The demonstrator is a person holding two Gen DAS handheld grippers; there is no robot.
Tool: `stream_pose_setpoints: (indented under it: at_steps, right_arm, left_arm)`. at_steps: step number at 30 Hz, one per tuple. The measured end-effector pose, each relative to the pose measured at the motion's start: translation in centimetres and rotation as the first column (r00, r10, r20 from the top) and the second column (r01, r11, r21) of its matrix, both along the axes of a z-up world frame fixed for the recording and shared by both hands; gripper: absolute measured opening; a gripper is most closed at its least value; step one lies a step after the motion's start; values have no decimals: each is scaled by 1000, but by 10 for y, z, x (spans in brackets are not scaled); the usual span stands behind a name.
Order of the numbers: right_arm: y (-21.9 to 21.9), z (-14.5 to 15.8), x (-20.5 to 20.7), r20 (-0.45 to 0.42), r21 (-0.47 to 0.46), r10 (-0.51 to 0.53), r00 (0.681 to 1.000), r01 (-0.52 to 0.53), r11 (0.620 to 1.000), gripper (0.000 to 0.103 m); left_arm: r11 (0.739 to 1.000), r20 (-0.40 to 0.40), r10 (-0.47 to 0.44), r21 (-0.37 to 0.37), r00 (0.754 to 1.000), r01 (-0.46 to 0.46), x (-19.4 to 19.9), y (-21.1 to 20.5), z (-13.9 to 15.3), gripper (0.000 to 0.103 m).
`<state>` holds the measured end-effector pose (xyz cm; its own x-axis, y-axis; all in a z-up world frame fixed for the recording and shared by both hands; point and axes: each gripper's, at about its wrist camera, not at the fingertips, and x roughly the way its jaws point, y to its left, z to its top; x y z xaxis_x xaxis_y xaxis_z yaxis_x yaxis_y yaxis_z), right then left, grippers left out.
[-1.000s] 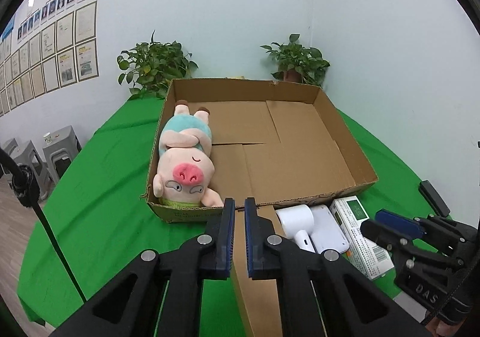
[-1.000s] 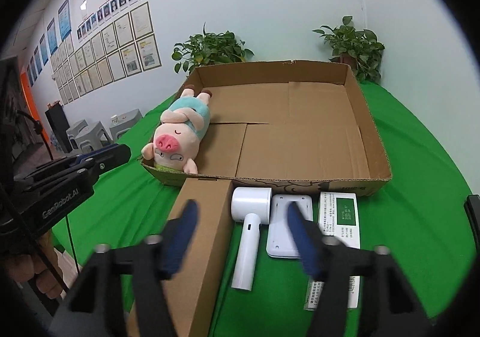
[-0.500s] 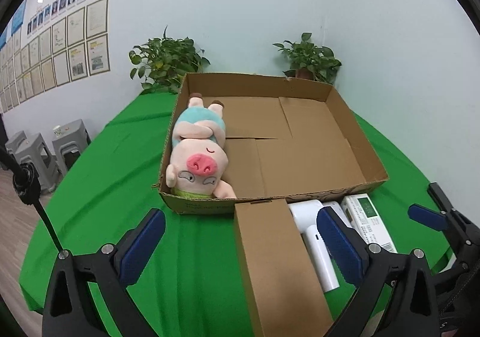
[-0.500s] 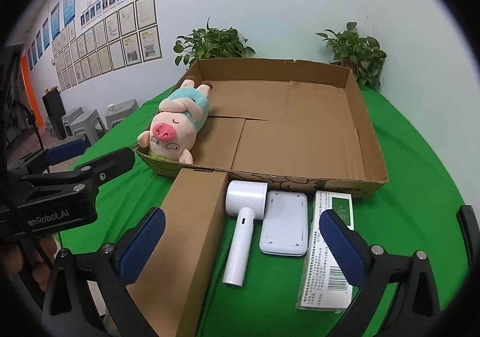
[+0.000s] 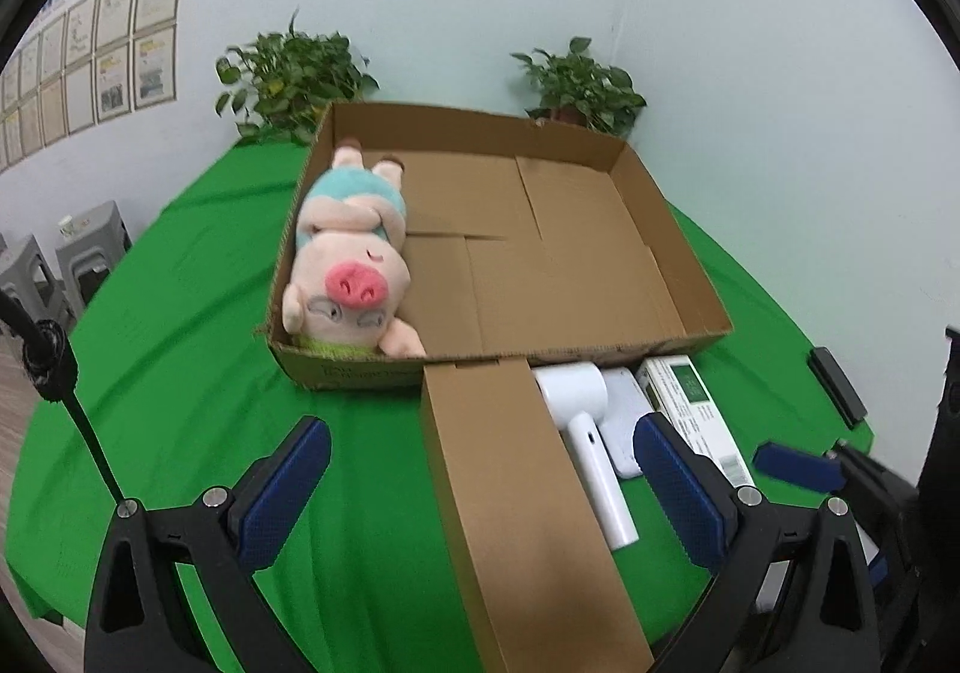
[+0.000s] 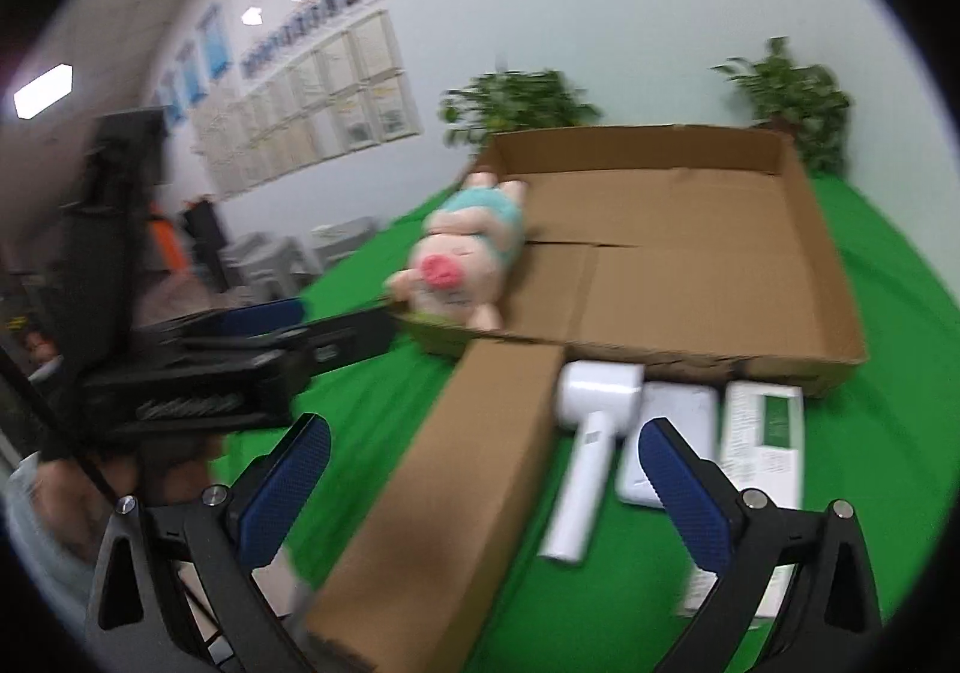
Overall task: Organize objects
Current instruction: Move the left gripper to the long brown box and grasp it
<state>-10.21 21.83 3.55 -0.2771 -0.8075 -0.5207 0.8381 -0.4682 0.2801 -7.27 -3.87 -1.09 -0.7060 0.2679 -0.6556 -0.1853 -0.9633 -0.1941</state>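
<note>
Green cloth (image 5: 198, 325) covers the table, with an open cardboard tray (image 5: 690, 277) at frame centre holding a plush pig (image 5: 348, 277) in its left side. Below it lie a long brown carton (image 5: 516, 493), white hair dryer (image 5: 585, 433), flat white device (image 6: 672, 439) and green-labelled box (image 5: 690, 403). Left gripper (image 5: 480, 493) and right gripper (image 6: 483, 493) both gape wide, holding nothing.

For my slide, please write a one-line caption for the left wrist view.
Open left tool above long brown carton; plush pig lies in cardboard tray.

One open cardboard tray (image 5: 654, 229), one plush pig (image 5: 351, 277), one long closed carton (image 5: 516, 493), one white hair dryer (image 5: 585, 433), one white flat device (image 5: 621, 421), one green-and-white box (image 5: 690, 403), two potted plants (image 5: 294, 73).
</note>
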Motion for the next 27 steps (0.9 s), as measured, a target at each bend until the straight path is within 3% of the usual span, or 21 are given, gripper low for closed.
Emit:
stream_pose_setpoints:
  at_steps: [5,9,12,22,27]
  right_arm:
    - [7,-27,20,75,23,124,989,-126,992,102]
    - [-4,-40,25,123,60,122,985,-130,990,102]
    - [-20,-41,28,98,94,113,989,-122,988,102]
    - [-65,-71,16,140,251,70,988,-104,962,102]
    - [-66,-81,13,169,275,36,985,-82,958,103]
  left_arm:
    - [992,90,-84,104,992,75,-3,-9,-27,102]
    - [976,154,-143,188,978,113,-9,-8,-51,102]
    - [962,185,-189,230,964,145,-16,-4,-66,100]
    - [944,280,-249,283,927,168,-35,3,-105,87]
    - [943,329,-255,292,909,159,-34,5,-121,78]
